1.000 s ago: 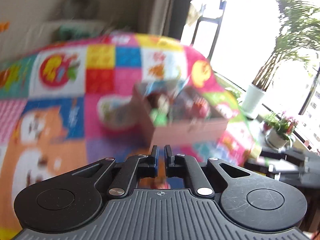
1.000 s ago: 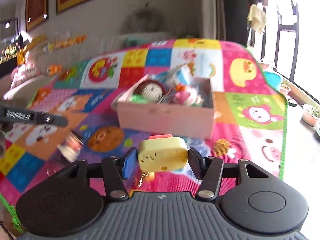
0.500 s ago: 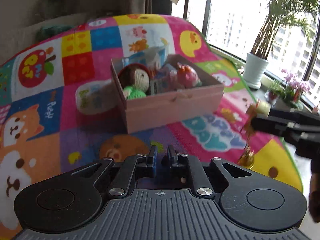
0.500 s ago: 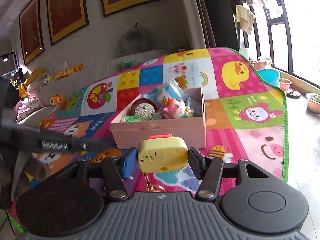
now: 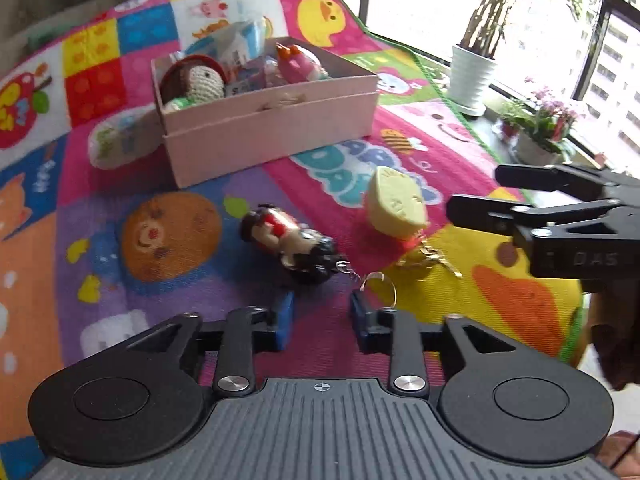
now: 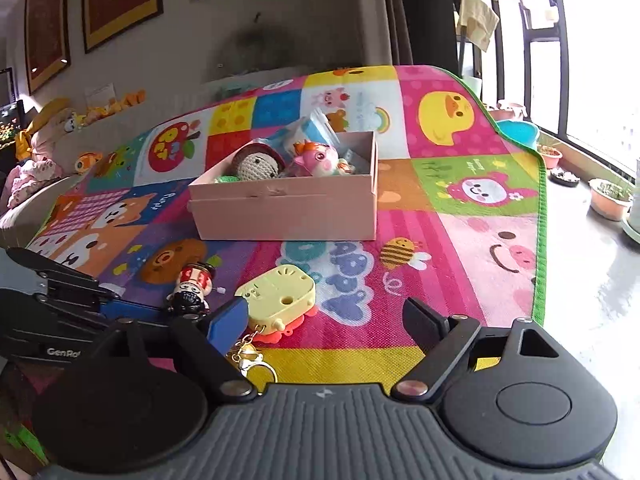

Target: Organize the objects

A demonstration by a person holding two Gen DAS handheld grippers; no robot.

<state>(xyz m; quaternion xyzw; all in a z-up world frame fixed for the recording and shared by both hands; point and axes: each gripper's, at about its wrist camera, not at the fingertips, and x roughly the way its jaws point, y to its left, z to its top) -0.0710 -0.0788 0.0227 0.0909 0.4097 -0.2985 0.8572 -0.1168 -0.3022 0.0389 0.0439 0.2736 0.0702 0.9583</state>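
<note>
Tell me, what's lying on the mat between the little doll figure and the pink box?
Nothing but bare mat. In the left wrist view, the doll keychain lies apart from the pink box, with only the printed cartoon pattern between them.

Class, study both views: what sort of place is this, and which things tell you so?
Probably a living room or play area in a flat: a cartoon play mat covers the floor, framed pictures hang on the wall, and potted plants stand by a large window.
</note>
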